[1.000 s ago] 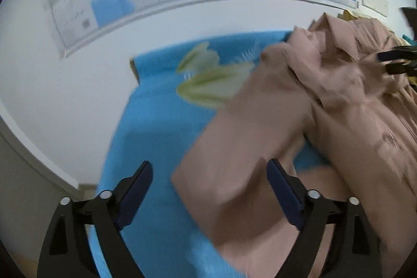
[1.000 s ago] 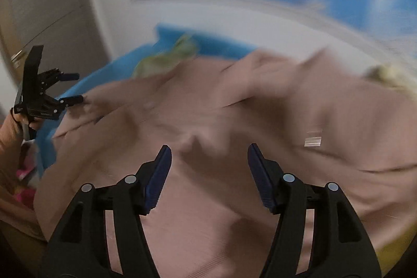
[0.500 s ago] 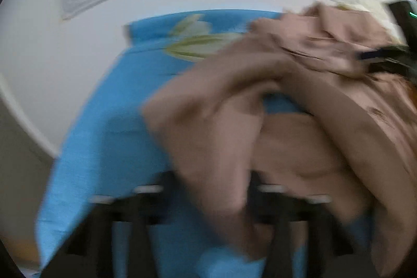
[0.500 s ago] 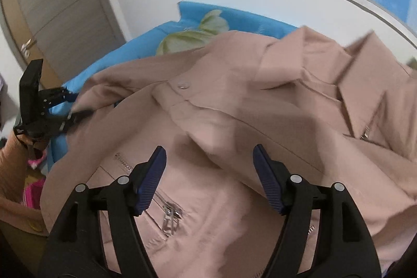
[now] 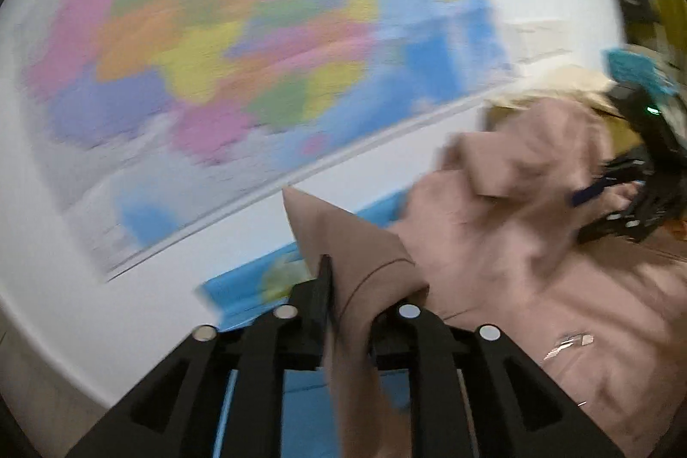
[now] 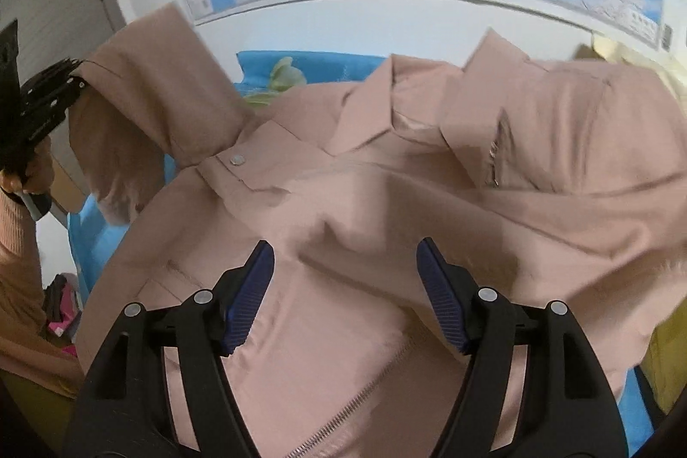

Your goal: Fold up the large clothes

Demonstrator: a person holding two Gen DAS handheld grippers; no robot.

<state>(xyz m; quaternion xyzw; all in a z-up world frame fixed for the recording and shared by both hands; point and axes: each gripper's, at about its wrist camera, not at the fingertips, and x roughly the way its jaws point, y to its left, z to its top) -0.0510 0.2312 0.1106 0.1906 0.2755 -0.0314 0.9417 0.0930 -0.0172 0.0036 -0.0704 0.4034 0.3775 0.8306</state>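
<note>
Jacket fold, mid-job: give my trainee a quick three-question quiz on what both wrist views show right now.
1. True or false: the left gripper is shut on a sleeve of the pink jacket.
2. What lies under the jacket? A) blue sheet B) bare wooden table C) grey carpet
3. Fill in: the right gripper hovers over the jacket with its fingers ____.

Key:
1. True; the sleeve is lifted clear.
2. A, the blue sheet.
3. Open, with nothing gripped.
</note>
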